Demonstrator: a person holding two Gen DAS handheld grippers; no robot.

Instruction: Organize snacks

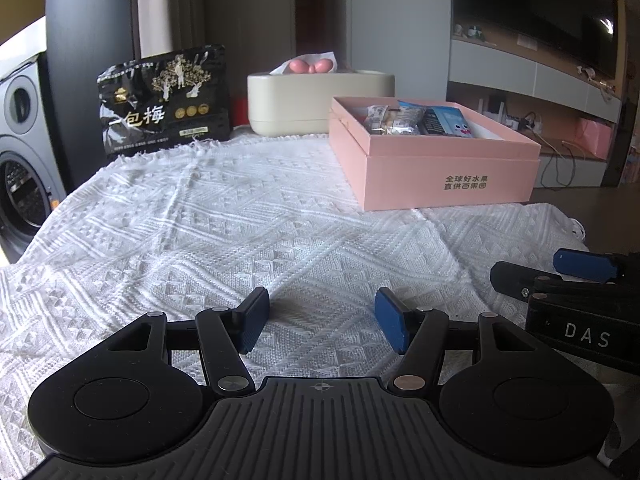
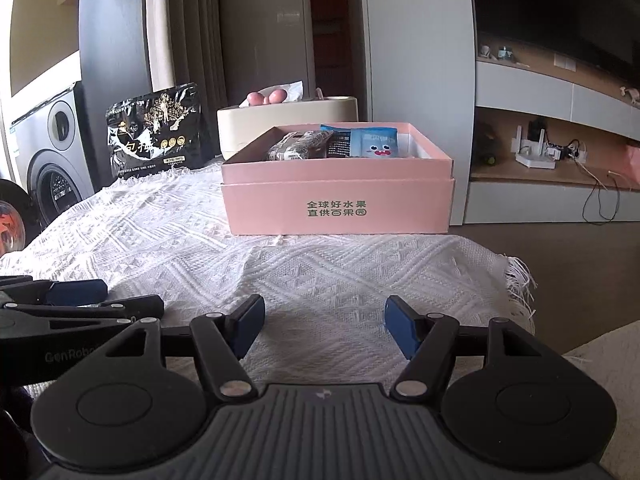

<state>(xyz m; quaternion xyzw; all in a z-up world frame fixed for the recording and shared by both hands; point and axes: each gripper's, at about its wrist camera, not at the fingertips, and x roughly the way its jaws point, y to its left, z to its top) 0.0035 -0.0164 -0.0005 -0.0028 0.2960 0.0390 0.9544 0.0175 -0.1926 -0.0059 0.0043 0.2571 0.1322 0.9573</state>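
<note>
Both grippers, left (image 1: 320, 318) and right (image 2: 324, 326), rest near with jaws spread, empty. Snacks (image 2: 340, 142) sit in the far pink box (image 2: 340, 204), likely so they stay tidy; the black bag (image 1: 166, 104) stands outside, far left.

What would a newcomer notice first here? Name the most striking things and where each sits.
The pink box stands open on the white woven cloth, with snack packets inside, among them a blue packet with a cartoon face. At the cloth's far left a glossy black snack bag stands upright, beside a cream tissue box. Near the cameras, the left claw and right claw are both open and empty.
</note>
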